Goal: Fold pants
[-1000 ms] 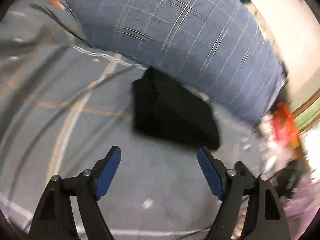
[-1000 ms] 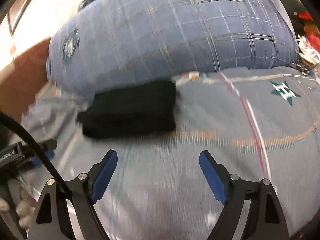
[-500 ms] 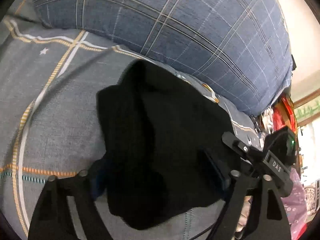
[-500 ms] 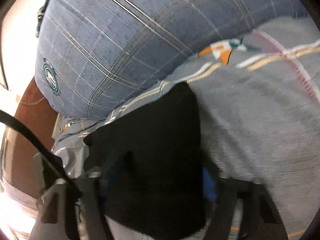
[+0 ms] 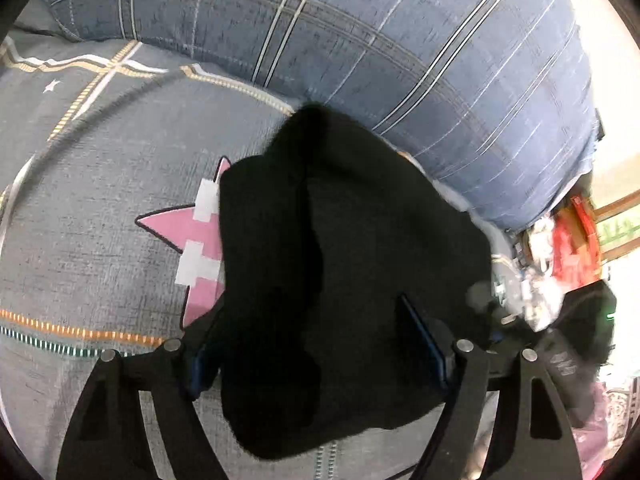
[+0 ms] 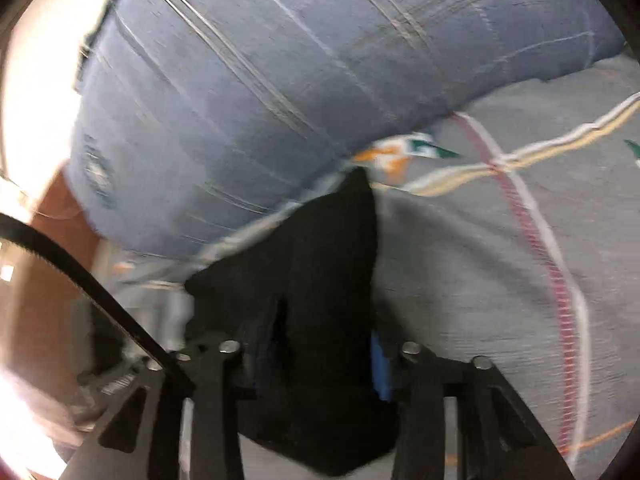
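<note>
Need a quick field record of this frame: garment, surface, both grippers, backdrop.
garment: black pants, folded into a compact bundle
surface: grey patterned bedsheet
left hand-held gripper: jaws wide, straddling the bundle's near end; cannot tell if gripping
right hand-held gripper: jaws narrowed against the bundle's sides, appears shut on it
backdrop: blue plaid pillow right behind the bundle
sheet print: pink star, partly under the bundle
image quality: right wrist view blurred
</note>
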A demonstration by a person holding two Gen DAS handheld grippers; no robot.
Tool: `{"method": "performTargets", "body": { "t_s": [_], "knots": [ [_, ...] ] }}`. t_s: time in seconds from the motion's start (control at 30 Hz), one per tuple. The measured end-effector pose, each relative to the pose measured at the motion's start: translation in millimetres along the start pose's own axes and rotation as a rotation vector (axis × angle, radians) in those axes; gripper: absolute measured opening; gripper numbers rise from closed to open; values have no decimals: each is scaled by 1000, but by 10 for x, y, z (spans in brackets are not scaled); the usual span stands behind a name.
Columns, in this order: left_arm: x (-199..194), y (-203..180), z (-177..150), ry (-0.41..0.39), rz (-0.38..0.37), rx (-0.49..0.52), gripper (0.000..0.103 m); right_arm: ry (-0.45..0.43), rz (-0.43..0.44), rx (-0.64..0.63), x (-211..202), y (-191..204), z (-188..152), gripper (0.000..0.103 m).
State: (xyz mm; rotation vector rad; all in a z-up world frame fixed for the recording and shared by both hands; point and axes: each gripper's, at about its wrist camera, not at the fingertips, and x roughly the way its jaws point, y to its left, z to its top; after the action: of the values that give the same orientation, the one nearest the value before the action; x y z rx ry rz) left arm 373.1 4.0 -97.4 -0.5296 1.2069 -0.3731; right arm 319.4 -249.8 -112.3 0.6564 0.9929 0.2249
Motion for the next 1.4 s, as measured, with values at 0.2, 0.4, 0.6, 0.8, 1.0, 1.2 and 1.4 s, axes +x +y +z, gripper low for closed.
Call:
{"method": "performTargets", "body": {
  "t_s": [0.2, 0.4, 0.6, 0.8, 1.0, 1.2, 1.4],
  "knots": [
    [-760, -122, 70, -116, -84, 24, 79, -100, 6, -100, -456, 123, 27, 70],
    [-510, -470, 371, -114, -156, 12, 79, -107, 208, -12, -441, 188, 254, 77],
    [-49, -127, 394, -118, -89, -94, 79, -21, 287, 243, 182, -199, 367, 77],
    [-143, -191, 368, -108, -65, -44, 79, -33, 256, 235, 280, -162, 379, 77],
    [-787, -242, -61, -172, -39, 57, 79, -100, 233, 79, -308, 81, 81, 78],
    [-1368, -190, -951, -368, 251, 206, 79, -175, 92, -144, -865, 263, -707, 82],
    [-1705, -373, -1725, -655, 546, 240, 99, -210, -57, -245, -1038, 321, -1442, 82]
  ]
}}
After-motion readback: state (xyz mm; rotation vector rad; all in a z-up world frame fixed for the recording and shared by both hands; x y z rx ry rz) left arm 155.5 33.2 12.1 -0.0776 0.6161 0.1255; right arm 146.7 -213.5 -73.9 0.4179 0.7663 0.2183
